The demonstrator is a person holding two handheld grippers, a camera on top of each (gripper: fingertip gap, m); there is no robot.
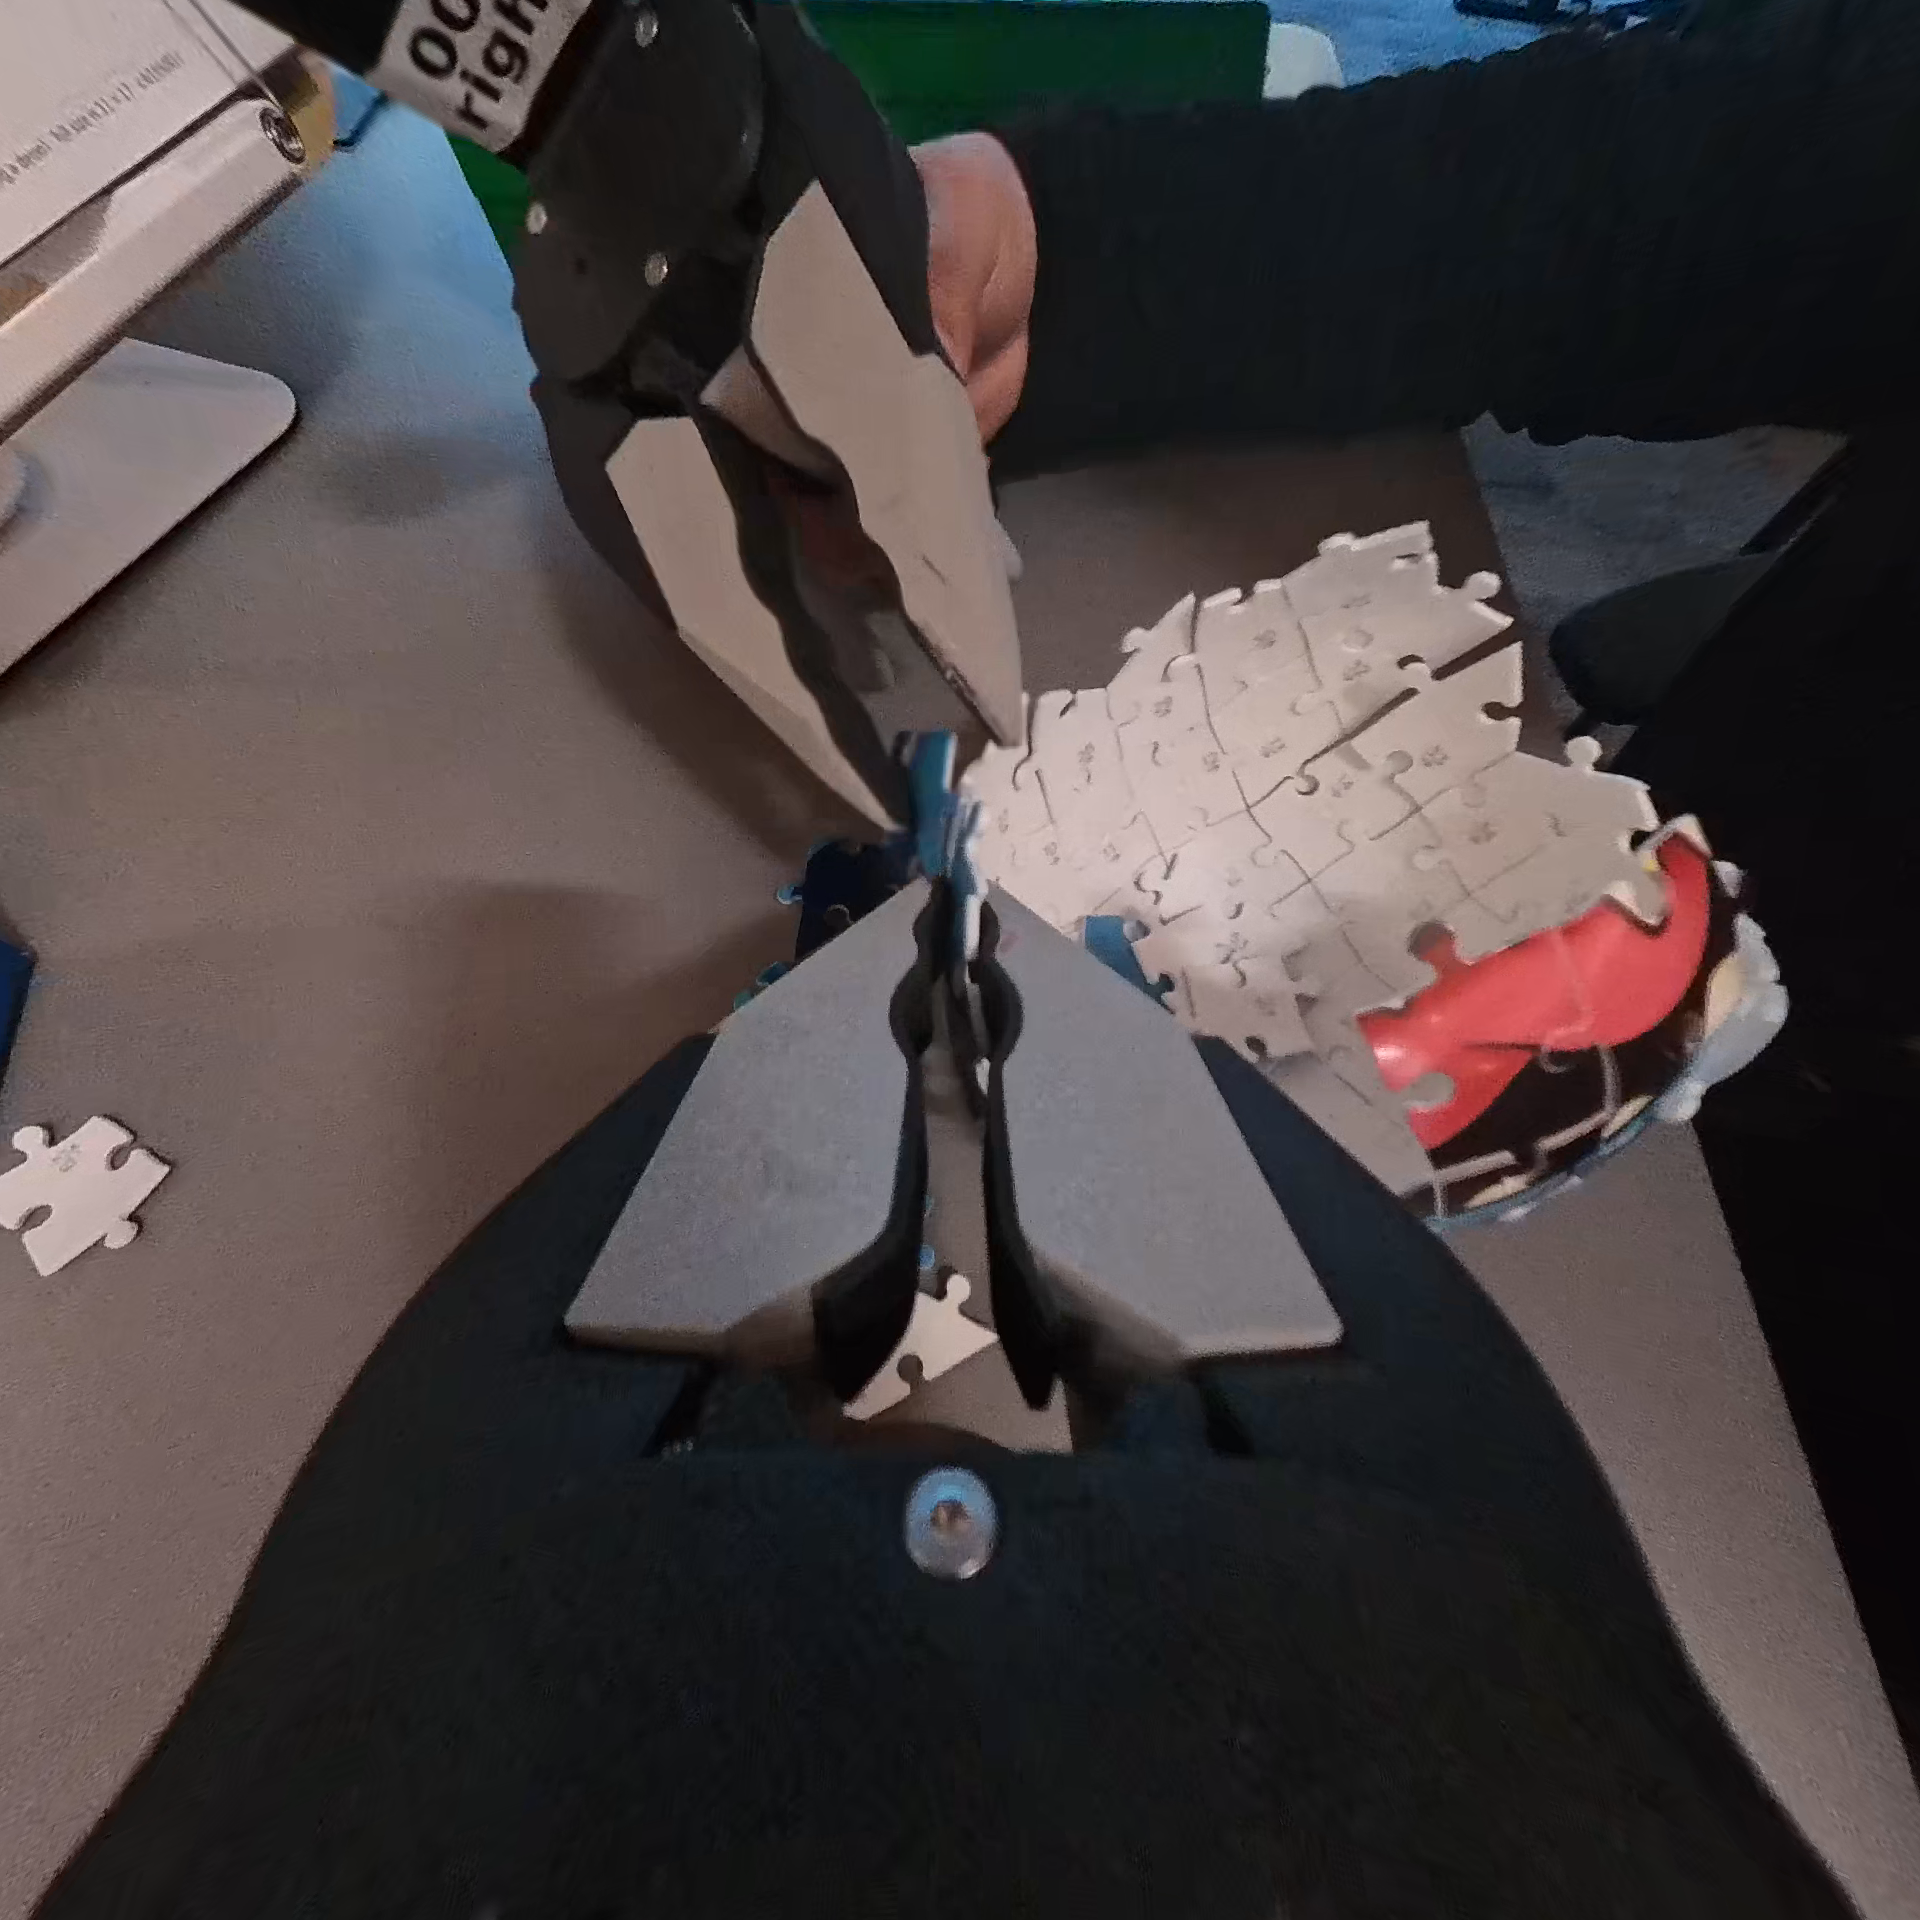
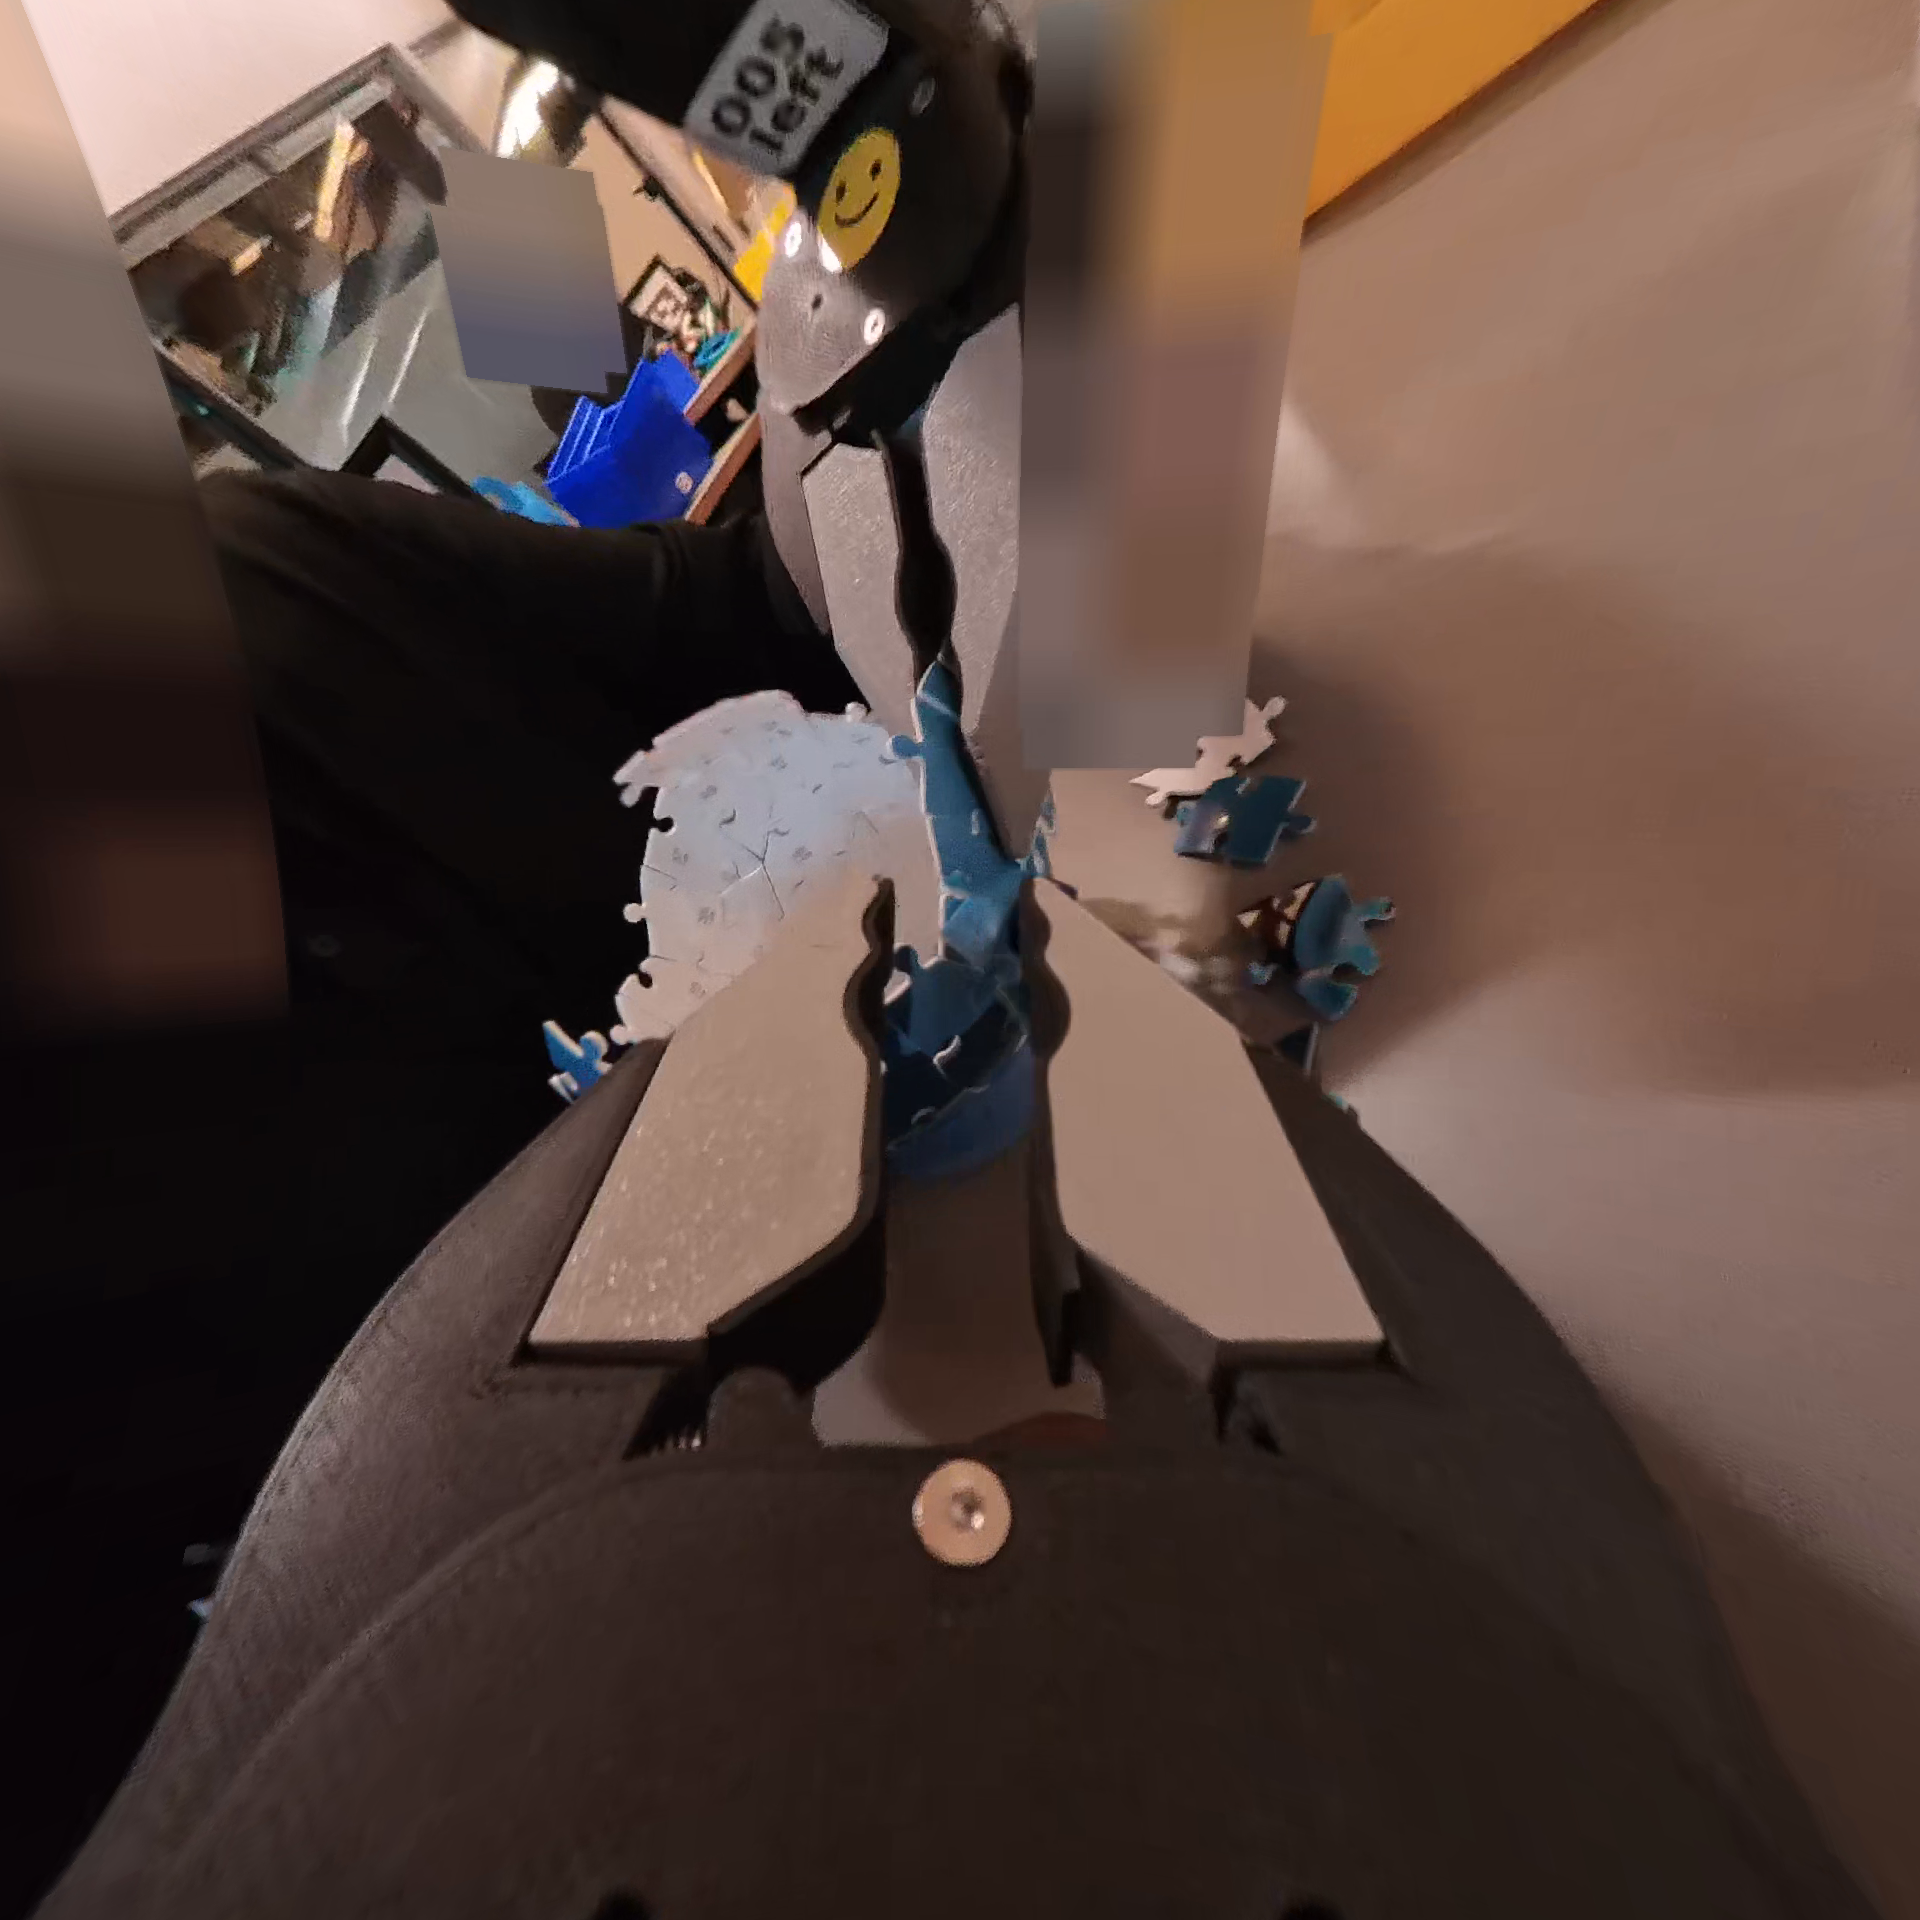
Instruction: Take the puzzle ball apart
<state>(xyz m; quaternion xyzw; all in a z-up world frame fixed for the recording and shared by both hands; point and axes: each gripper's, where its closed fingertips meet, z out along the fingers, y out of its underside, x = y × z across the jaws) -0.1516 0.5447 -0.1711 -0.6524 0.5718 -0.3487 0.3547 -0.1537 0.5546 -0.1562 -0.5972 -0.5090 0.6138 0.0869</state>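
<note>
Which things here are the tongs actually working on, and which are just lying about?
In use:
- curved puzzle shell
- blue puzzle piece, pinched by left tongs
- right tongs, open around the shell's blue edge

Lying about:
- loose white piece
- loose blue pieces
- monitor stand

You have two tools [image 1: 951, 883] [image 2: 961, 894] and one curved puzzle shell [image 1: 1299, 831]. You can count three loose pieces [image 2: 1242, 816] by the right one.

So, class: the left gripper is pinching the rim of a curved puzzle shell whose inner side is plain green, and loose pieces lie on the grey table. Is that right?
Not quite. In the left wrist view the inner side of the curved puzzle shell is white, not green. The left gripper is shut on its blue-edged rim, and loose pieces lie on the grey table.
</note>
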